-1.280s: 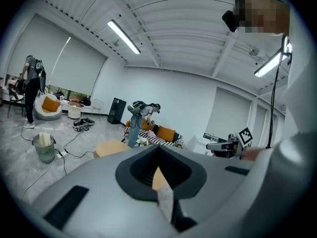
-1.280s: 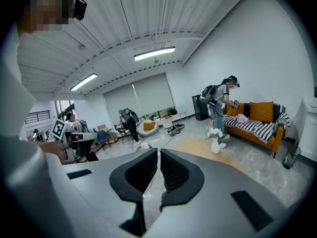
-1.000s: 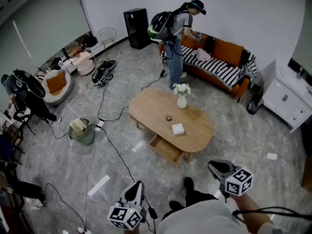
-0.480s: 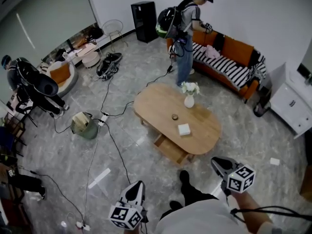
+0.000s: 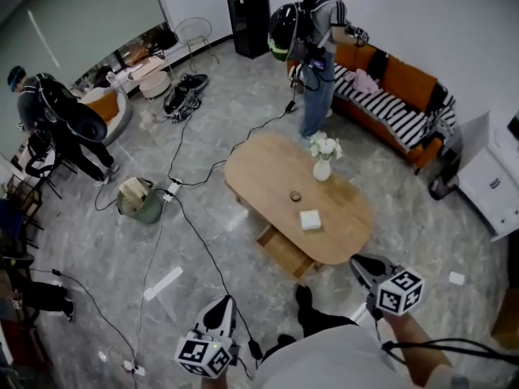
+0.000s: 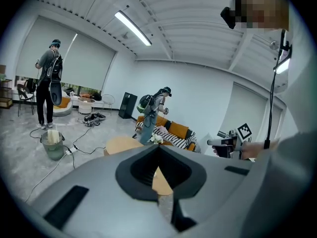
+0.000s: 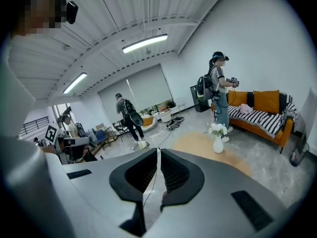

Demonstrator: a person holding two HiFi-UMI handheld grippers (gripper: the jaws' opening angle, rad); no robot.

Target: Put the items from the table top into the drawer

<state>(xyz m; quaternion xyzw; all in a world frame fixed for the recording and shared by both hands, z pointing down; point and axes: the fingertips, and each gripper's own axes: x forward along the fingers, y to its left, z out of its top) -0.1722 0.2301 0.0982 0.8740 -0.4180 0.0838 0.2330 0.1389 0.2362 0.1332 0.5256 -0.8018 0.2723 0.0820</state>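
Note:
In the head view an oval wooden table (image 5: 268,173) carries a white vase of flowers (image 5: 323,165), a small round object (image 5: 296,196) and a white square box (image 5: 310,220). Under the table's near edge a wooden drawer (image 5: 284,252) stands pulled out. My left gripper (image 5: 222,306) hangs over the floor, well short of the table, jaws together and nothing in them. At the table's near right end is my right gripper (image 5: 363,266), shut and empty. The left gripper view shows its jaws (image 6: 158,147) meeting before the table (image 6: 121,144). The right gripper view shows its jaws (image 7: 158,150) shut, with the vase (image 7: 218,144) ahead.
Black cables (image 5: 190,233) run across the tiled floor left of the table, past a green bucket (image 5: 138,199). A person (image 5: 320,47) stands behind the table by an orange sofa (image 5: 397,104). Another person (image 5: 61,120) is at far left. A white cabinet (image 5: 499,177) is at right.
Both grippers and the view have moved forward toward the table, which now sits closer. The right gripper now reaches the table's near end. The far-left person has straightened up.

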